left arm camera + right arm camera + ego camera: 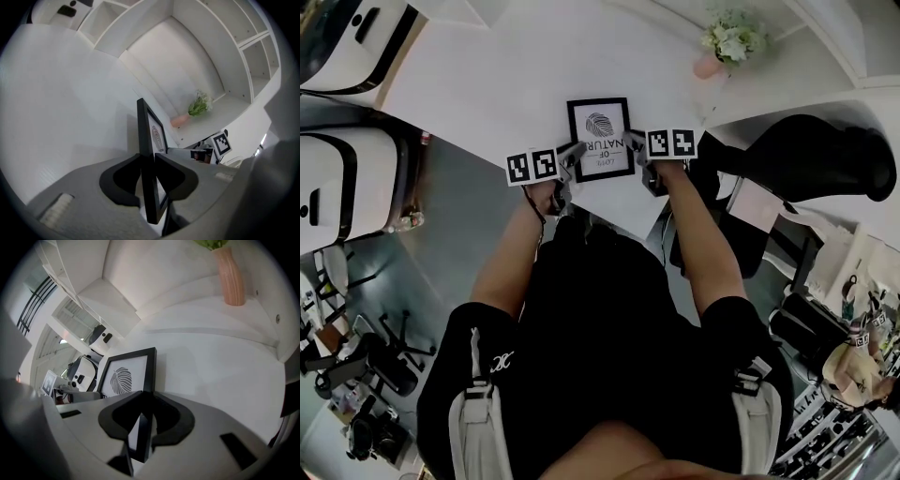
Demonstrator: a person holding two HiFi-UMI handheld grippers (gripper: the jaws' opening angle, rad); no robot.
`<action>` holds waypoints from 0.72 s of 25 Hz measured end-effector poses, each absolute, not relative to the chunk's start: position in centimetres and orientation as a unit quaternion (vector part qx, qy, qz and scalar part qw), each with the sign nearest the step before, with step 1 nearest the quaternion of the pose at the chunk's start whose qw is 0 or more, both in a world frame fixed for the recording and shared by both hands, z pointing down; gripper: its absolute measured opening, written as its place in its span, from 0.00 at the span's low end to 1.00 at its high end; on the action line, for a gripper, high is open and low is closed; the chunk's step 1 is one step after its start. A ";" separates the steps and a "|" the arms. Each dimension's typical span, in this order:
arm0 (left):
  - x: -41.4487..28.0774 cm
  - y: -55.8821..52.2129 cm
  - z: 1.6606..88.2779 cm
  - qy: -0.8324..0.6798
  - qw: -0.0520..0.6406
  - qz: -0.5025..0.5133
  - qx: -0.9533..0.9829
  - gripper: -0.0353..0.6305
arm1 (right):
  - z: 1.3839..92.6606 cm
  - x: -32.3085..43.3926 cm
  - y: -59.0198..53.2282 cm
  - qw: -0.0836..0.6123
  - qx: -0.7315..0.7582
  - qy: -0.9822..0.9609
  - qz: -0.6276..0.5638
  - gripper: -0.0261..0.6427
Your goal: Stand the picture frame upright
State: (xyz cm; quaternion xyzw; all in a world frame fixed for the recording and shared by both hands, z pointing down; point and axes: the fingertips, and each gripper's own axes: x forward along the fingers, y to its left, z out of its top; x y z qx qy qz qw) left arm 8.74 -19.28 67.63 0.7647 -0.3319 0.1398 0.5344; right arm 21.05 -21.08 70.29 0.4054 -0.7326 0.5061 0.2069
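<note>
The black rectangular picture frame with a white fingerprint print [600,138] lies face up at the white surface [487,84], its long axis running away from the person. It spans both claws: the left claw [575,152] clamps its left edge and the right claw [636,141] its right, equally near.

Black short-sleeved top [609,309], white shoulder straps [474,422]

surface: white table [487,84] | far right corner: pink vase [709,64] with pale green sprigs, standing upright on it | near edge: black picture frame [600,138], well apart from the vase, contact with the top cannot be told
</note>
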 end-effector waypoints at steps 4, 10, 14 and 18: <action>8.8 -19.6 65.6 -0.335 0.492 0.136 0.792 0.21 | 67.6 21.2 -21.5 0.197 0.420 -0.753 0.467 0.15; 8.1 -20.2 60.8 -0.342 0.417 0.119 0.834 0.21 | 61.8 20.8 -22.3 0.177 0.452 -0.785 0.384 0.15; 7.2 -20.9 55.9 -0.346 0.346 0.096 0.867 0.21 | 56.6 19.7 -22.9 0.146 0.471 -0.809 0.319 0.15; 5.8 -21.8 50.5 -0.355 0.278 0.060 0.890 0.21 | 50.5 18.2 -23.9 0.110 0.486 -0.833 0.240 0.14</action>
